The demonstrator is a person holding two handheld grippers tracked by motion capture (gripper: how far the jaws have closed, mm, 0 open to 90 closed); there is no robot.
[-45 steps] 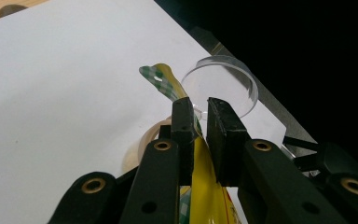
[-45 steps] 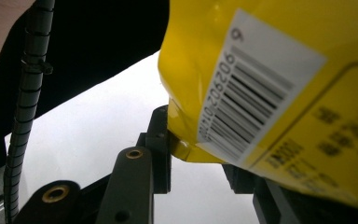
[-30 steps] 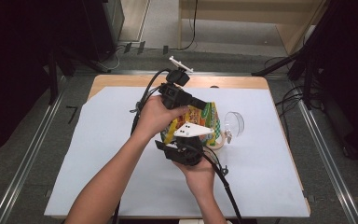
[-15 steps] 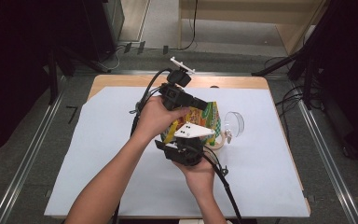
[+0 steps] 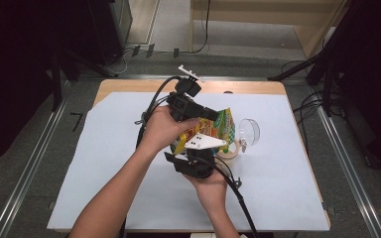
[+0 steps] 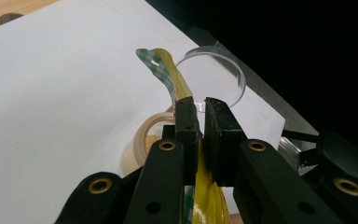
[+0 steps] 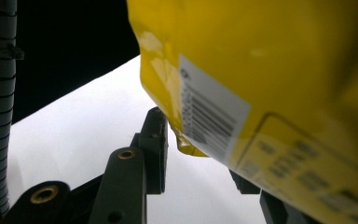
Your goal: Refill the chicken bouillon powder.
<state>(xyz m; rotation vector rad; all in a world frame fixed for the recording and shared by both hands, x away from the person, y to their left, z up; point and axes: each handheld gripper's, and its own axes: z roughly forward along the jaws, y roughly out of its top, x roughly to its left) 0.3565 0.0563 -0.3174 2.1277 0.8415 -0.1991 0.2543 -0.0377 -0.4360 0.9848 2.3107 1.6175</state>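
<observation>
Pinching the edge of a yellow snack bag, the left gripper has its two black jaws drawn nearly together on the thin film, which curls up beyond them into a green-checked tip. In the high view the bag is held up over the middle of the white table cover, between the left gripper on its far side and the right gripper on its near side. Seen from the right gripper, the jaws stand partway apart and have just been opening; the lower corner of the bag, with its barcode label, hangs between them, close to the left jaw, and whether it touches either pad cannot be told. Just right of the bag a roll of tape lies flat on the cover, and a clear round lid sits beside it on the far right.
</observation>
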